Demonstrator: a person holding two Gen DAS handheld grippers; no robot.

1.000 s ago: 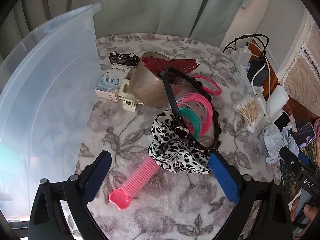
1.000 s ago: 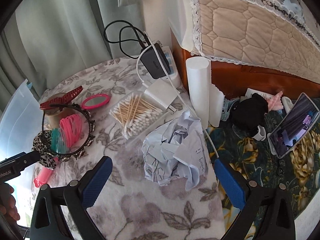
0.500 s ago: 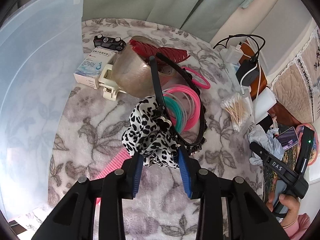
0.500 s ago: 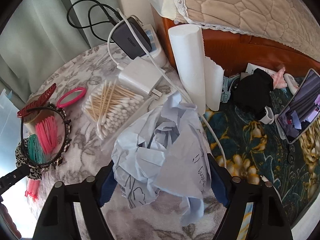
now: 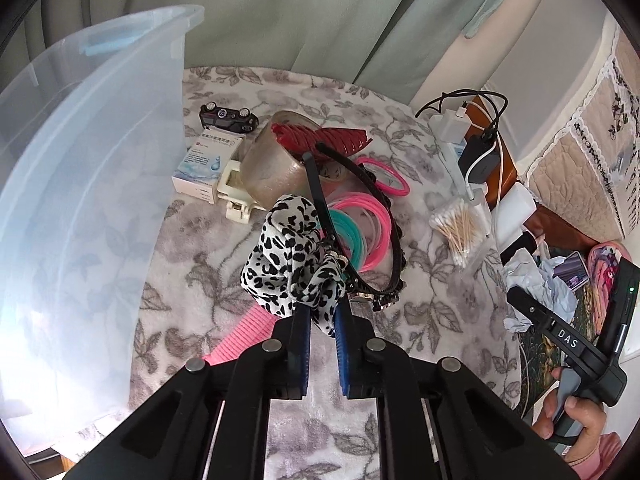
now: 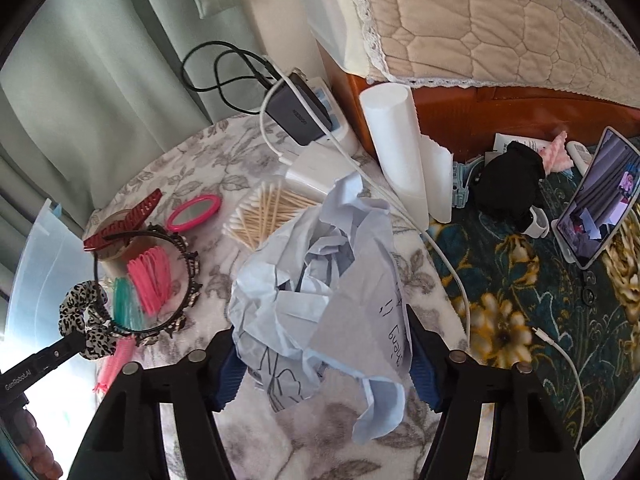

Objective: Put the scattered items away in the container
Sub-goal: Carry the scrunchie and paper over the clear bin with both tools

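My left gripper (image 5: 322, 320) is shut on a leopard-print scrunchie (image 5: 294, 256) and holds it lifted off the floral cloth; it also shows in the right wrist view (image 6: 86, 320). A black headband (image 5: 352, 216) hangs against the scrunchie. The clear plastic container (image 5: 80, 200) stands to the left. My right gripper (image 6: 324, 364) is shut on a crumpled pale blue paper (image 6: 320, 280), which fills the space between its fingers. Pink and teal rings (image 5: 360, 228), a pink comb (image 5: 240, 348), a tape roll (image 5: 272, 172) and a red hair clip (image 5: 320, 140) lie on the cloth.
A medicine box (image 5: 206, 164), a cream clip (image 5: 236, 196), a small black device (image 5: 228, 118), a pink mirror (image 6: 194, 208), cotton swabs (image 6: 264, 212), chargers with cables (image 6: 300, 116), a white roll (image 6: 396, 148) and a phone (image 6: 596, 208) lie around.
My left gripper has closed on the scrunchie and lifted it. My right gripper has moved onto the crumpled paper and closed on it.
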